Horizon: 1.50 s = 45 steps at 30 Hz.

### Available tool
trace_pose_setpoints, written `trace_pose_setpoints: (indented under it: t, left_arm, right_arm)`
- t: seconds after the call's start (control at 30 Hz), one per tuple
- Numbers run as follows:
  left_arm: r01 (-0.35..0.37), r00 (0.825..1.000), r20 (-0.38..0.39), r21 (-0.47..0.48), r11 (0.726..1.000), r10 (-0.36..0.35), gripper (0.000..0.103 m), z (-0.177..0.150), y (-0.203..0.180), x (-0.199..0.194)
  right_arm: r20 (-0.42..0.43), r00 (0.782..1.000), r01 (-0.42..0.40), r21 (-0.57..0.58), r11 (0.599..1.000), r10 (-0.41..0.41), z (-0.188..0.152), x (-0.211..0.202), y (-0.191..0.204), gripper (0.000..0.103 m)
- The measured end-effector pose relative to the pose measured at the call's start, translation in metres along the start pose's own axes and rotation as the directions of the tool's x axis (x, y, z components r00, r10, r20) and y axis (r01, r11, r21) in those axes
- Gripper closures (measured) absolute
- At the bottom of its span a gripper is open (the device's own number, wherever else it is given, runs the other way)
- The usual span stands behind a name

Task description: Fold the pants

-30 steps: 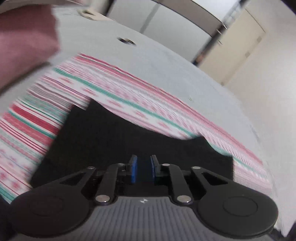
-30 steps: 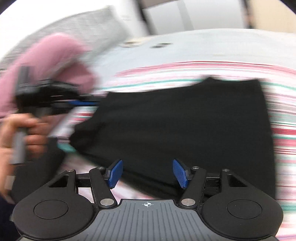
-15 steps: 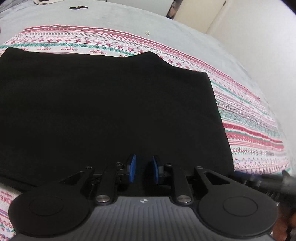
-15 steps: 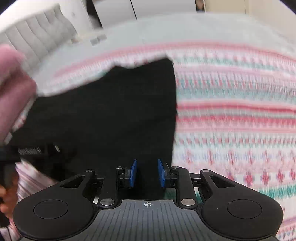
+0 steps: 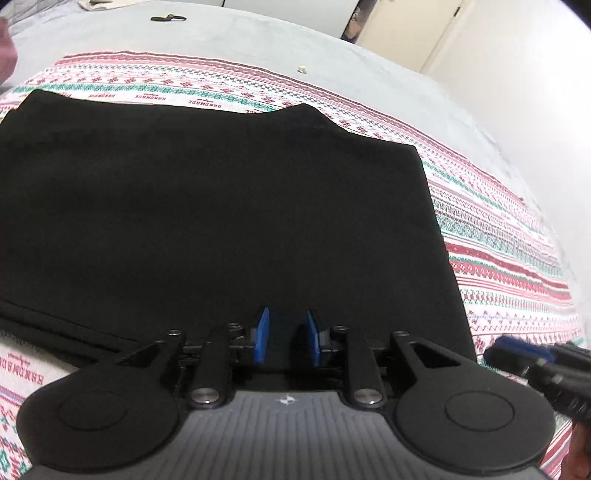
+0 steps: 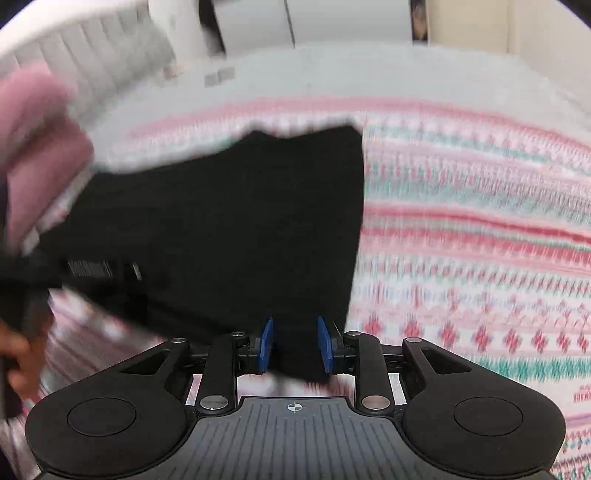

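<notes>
Black pants (image 5: 221, 203) lie folded into a flat rectangle on a striped patterned blanket (image 5: 498, 229). My left gripper (image 5: 287, 339) hangs over their near edge; its jaws are opening, and the dark cloth shows in the gap with no clear pinch. In the right wrist view the pants (image 6: 240, 221) stretch away to the left. My right gripper (image 6: 294, 347) sits at their near right corner with black cloth filling the gap between the blue pads, and its jaws are opening slightly. The right gripper (image 5: 517, 358) shows blurred at the lower right of the left wrist view.
The blanket (image 6: 480, 240) lies on a grey bed sheet (image 5: 258, 48). A small dark object (image 5: 168, 17) and a white scrap (image 5: 303, 68) lie on the far sheet. A pink sleeve (image 6: 37, 140) and a hand (image 6: 18, 354) are at the left; a padded headboard (image 6: 92, 62) stands behind.
Both grippers swung over to the pants' near edge. The right jaws went from wide apart to narrow at the right corner. The left pads have spread a little.
</notes>
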<state>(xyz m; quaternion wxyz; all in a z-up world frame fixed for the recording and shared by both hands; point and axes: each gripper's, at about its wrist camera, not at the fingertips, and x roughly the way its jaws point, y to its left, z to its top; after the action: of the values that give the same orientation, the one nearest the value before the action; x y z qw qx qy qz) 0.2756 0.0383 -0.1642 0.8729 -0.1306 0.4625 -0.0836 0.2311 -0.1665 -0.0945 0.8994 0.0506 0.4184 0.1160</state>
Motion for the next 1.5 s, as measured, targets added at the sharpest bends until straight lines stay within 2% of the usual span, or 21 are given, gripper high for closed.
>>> trace_pose_setpoints:
  t: [0.07,0.2,0.33,0.5,0.83,0.97,1.17,1.23,1.3,1.4,1.47,1.5]
  left_arm:
    - [-0.015,1.0,0.007,0.023,1.0,0.015,0.05,-0.001,-0.006,0.0]
    - [-0.071,0.997,0.022,0.08,0.994,0.07,0.05,-0.004,-0.019,0.004]
    - [-0.096,0.995,0.023,0.076,0.992,0.095,0.05,-0.003,-0.024,0.005]
    - [-0.121,0.992,0.028,0.092,0.988,0.119,0.05,-0.003,-0.034,0.006]
    - [-0.085,0.996,0.016,0.155,0.984,0.084,0.048,-0.019,-0.058,0.01]
    - [-0.074,0.997,0.021,0.178,0.981,0.071,0.042,-0.024,-0.062,0.011]
    - [-0.057,0.998,0.011,0.19,0.98,0.056,0.042,-0.025,-0.062,0.013]
    - [-0.042,0.999,0.002,0.184,0.982,0.043,0.042,-0.023,-0.06,0.013]
    - [-0.026,1.0,-0.01,0.176,0.984,0.029,0.042,-0.017,-0.055,0.018]
    - [-0.013,1.0,-0.014,0.174,0.985,0.016,0.04,-0.015,-0.05,0.018]
    - [-0.01,1.0,-0.013,0.18,0.984,0.012,0.039,-0.015,-0.049,0.019]
    - [-0.009,1.0,-0.013,0.182,0.983,0.012,0.039,-0.015,-0.048,0.018]
  right_arm:
    - [0.017,1.0,-0.022,0.042,0.999,0.021,0.002,0.002,-0.006,0.076]
    - [-0.127,0.992,0.002,0.097,0.995,0.01,-0.005,0.035,-0.016,0.076]
    - [-0.151,0.988,0.023,0.075,0.997,-0.012,0.002,0.031,-0.01,0.072]
    - [-0.069,0.998,0.002,0.122,0.993,0.006,0.006,0.018,-0.021,0.07]
    - [-0.023,0.999,-0.023,0.198,0.98,0.028,0.027,0.035,-0.046,0.07]
    - [-0.024,0.996,-0.074,0.192,0.979,0.08,0.048,0.062,-0.048,0.07]
    - [-0.054,0.992,-0.105,0.126,0.986,0.113,0.1,0.125,-0.052,0.07]
    - [-0.048,0.992,-0.112,0.161,0.981,0.121,0.122,0.151,-0.063,0.07]
    - [0.001,0.991,-0.13,0.227,0.965,0.133,0.144,0.168,-0.077,0.073]
    - [0.06,0.993,-0.119,0.313,0.942,0.105,0.165,0.181,-0.095,0.077]
    - [0.058,0.998,0.001,0.316,0.949,-0.021,0.168,0.177,-0.091,0.067]
    - [0.053,0.994,0.074,0.285,0.956,-0.093,0.167,0.172,-0.085,0.067]
